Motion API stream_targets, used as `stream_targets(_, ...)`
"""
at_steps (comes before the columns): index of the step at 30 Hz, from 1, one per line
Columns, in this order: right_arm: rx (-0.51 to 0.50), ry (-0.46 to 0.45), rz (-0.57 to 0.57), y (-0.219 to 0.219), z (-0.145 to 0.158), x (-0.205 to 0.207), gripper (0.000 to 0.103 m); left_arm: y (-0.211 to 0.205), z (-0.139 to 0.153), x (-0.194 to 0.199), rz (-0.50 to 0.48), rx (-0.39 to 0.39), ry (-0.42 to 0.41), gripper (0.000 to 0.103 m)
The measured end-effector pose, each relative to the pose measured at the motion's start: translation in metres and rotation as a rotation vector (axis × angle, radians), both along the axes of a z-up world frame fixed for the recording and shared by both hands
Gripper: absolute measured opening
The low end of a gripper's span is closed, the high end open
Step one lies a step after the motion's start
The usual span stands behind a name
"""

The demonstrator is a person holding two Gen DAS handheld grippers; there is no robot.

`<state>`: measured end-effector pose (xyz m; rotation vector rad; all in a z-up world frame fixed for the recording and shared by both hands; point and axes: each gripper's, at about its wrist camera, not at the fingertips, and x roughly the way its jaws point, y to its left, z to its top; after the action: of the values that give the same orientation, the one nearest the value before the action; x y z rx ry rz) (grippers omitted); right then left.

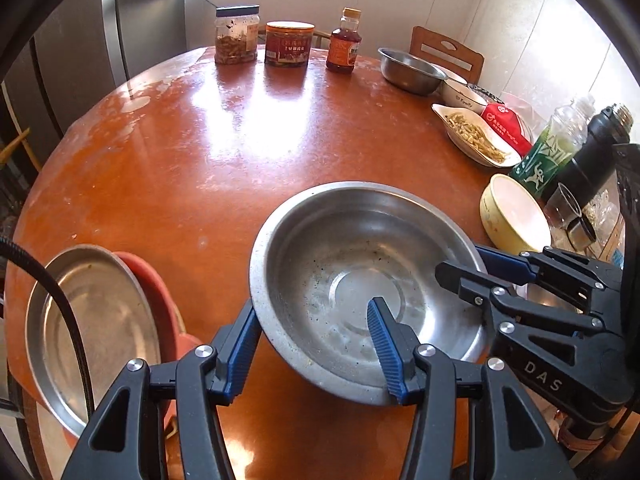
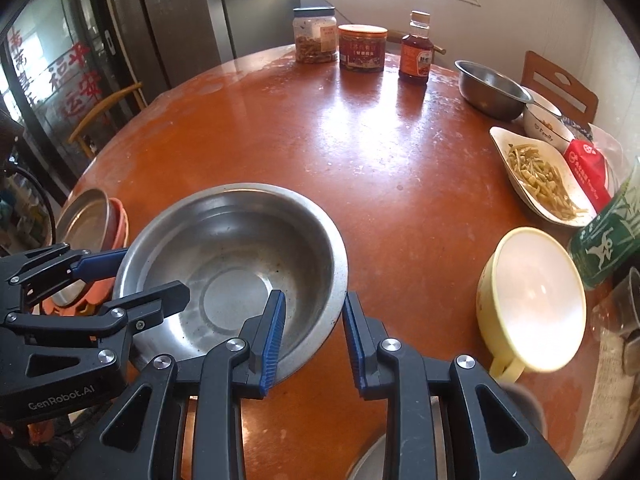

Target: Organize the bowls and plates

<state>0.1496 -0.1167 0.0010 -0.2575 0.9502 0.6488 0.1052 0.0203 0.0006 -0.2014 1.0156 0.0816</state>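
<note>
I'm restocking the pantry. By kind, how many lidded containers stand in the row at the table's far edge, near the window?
Jars: 2 (clear jar, red-labelled jar)
Bottles: 1 (sauce bottle)
Total: 3

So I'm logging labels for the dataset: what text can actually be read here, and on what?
"DAS": right hand-held gripper.
"GenRobot.AI": left hand-held gripper.
"Family": small white bowl.
Red characters on the glass door: legible strokes, not transcribed.
Jar, sauce bottle, red packet, green bottle: print too small.
</note>
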Motion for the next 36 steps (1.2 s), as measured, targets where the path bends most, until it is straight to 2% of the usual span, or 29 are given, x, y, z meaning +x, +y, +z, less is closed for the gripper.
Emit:
stream_targets(5,0.042,-0.039,-0.035,-0.007,0.005,-0.025,0.031,-0.006,0.005,-0.018,-0.034,0.029,-0.036,0.054)
stream_targets(9,0.078,-0.069,-0.063,-0.014,0.008,-0.045,0.031,-0.007,0.003,-0.033,-0.057,0.018,-0.05,0.054)
stream_targets(14,0.134,-0.071,-0.082,-0.019,0.011,-0.068,0.032,-0.007,0.005,-0.045,-0.067,0.044,-0.07,0.054)
stream_targets(28,0.158,-0.067,-0.139,-0.033,-0.002,-0.102,0.032,-0.013,-0.002,-0.068,-0.114,0.04,-0.093,0.054)
stream_targets(36,0.18,-0.059,-0.179,-0.042,-0.008,-0.114,0.032,-0.024,-0.008,-0.073,-0.144,0.068,-0.1,0.054)
